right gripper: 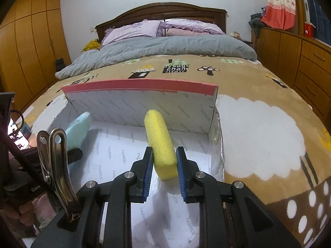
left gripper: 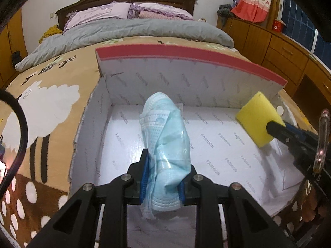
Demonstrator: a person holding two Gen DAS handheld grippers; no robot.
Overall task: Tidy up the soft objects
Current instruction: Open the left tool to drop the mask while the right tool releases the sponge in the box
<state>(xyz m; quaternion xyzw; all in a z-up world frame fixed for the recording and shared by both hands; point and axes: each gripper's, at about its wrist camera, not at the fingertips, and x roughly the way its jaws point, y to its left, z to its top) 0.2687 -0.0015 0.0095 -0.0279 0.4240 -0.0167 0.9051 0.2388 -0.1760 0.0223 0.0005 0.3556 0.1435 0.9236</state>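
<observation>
The pack of blue face masks (left gripper: 165, 144), wrapped in clear film, sits pinched between the blue pads of the left gripper (left gripper: 163, 177) and hangs above the white floor of the open box (left gripper: 206, 86), roughly over the middle and toward its left wall. The yellow sponge (right gripper: 161, 144) is clamped in the right gripper (right gripper: 163, 171), its far end near the upright lid with the red edge, over the right half of the box floor. In the left wrist view the sponge shows as a yellow block close to the back right corner of the box.

Both objects look to be carried in for placing, so the step in hand is probably setting them down inside. The box rests on a brown patterned blanket (right gripper: 258, 124) spread over the bed, with a grey duvet (right gripper: 165, 47) and pillows beyond.

The mask pack is slippery in its film and gripped low on its length, so it may tip or slide out sideways when let go and land against the left wall or across the rim. The sponge is squeezed and could spring and bounce off the lid on release. The soft bedding under the box may let it shift if either gripper nudges a wall.
</observation>
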